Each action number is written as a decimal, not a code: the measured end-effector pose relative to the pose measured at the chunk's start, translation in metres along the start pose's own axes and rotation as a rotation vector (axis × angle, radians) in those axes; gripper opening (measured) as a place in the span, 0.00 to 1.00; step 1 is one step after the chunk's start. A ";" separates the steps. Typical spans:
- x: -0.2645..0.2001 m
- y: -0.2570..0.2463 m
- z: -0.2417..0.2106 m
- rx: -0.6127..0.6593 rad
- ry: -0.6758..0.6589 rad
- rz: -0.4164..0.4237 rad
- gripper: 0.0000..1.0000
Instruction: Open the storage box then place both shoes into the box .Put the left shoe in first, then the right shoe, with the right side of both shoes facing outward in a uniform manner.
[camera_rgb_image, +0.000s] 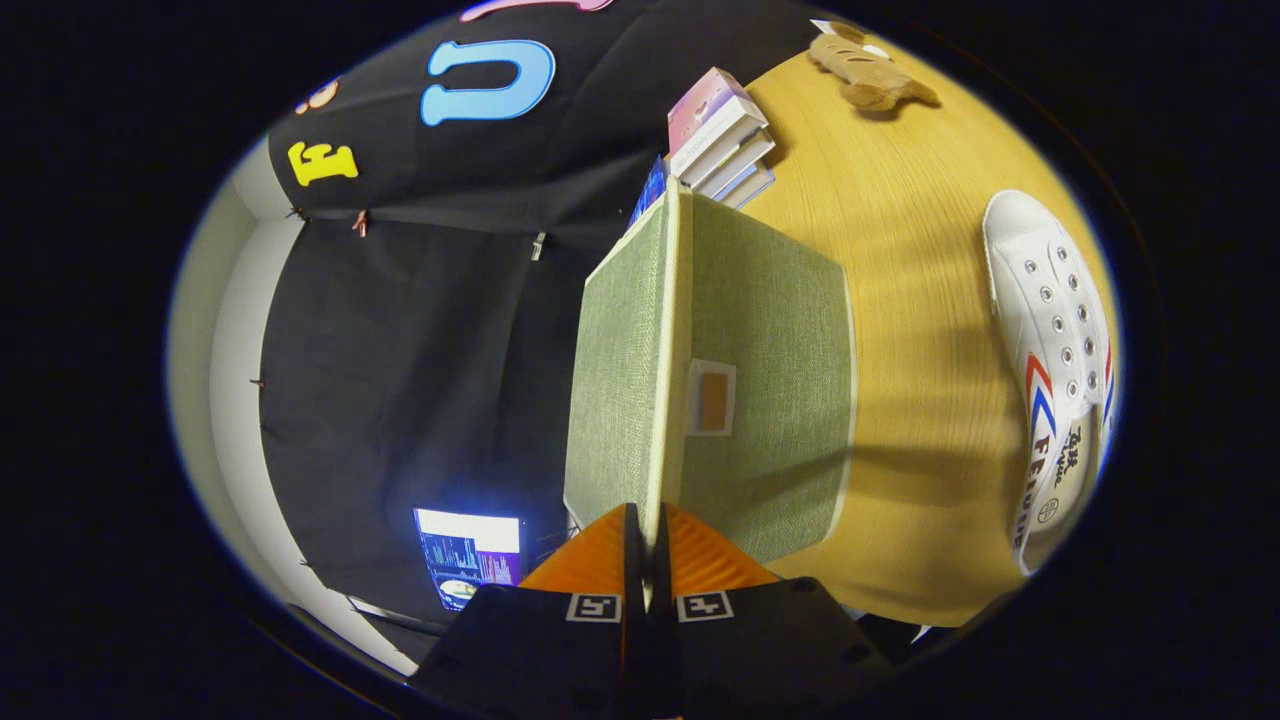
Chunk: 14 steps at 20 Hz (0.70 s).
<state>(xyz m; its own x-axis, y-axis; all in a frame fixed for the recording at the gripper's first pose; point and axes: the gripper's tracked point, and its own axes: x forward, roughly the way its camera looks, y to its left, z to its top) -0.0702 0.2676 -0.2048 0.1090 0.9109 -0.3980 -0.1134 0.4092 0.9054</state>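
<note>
1. Gripper (645, 560) fingers clenched on the near edge of the storage box lid (620, 360); both fingers press the thin pale rim between them.
2. Lid, green fabric, stands raised edge-on just ahead of the fingers; green storage box (770, 380) lies right of it on the wooden table (920, 470).
3. White shoe (1050, 350) rests on the table right of the box, apart from it.
4. Monitor (468, 555) glows near left.
5. Stacked books (720, 140) lie beyond the box; plush toy (870, 70) farther right.
</note>
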 end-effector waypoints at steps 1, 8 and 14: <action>-0.002 0.003 0.003 -0.010 -0.005 -0.013 0.05; -0.005 0.049 0.001 -0.027 -0.027 -0.041 0.05; 0.006 0.114 0.005 -0.111 -0.062 -0.067 0.05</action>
<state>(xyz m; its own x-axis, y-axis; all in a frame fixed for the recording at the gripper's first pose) -0.0771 0.3197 -0.1035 0.1805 0.8778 -0.4437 -0.2115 0.4752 0.8541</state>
